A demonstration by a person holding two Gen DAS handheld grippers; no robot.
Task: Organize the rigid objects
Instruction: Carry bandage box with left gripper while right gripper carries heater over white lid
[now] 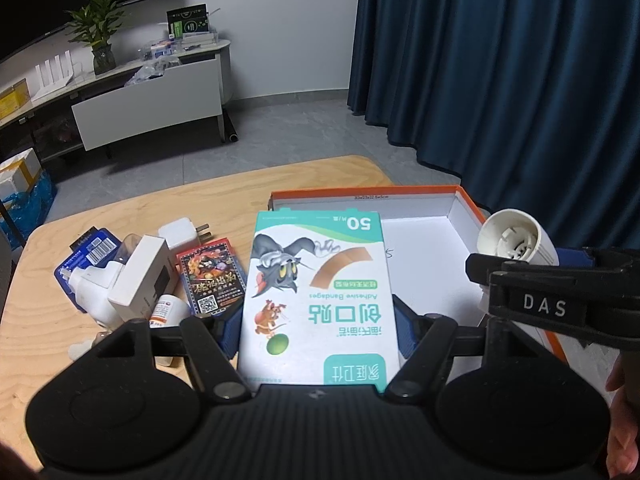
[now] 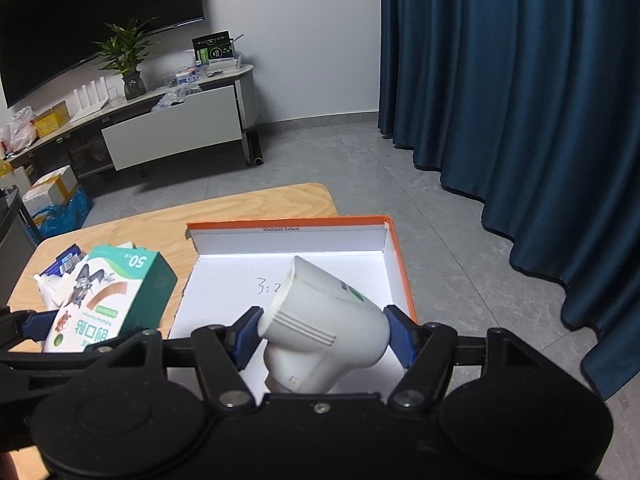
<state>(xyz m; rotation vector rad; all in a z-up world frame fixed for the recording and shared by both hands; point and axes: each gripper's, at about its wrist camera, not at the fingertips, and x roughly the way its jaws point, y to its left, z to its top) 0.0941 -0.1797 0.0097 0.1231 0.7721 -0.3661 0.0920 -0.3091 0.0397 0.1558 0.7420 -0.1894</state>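
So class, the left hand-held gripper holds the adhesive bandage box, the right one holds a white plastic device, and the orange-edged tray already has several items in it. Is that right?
Not quite. The right wrist view shows the orange-edged tray empty, with only handwriting on its white floor. The rest stands: the left hand-held gripper holds the adhesive bandage box, and the right hand-held gripper holds the white plastic device.

I see a dark blue curtain (image 2: 520, 120) at my right; a potted plant (image 2: 128, 60) stands on the long white sideboard (image 2: 172, 132) under a black television (image 2: 100, 20); the floor (image 2: 340, 160) is grey tile.
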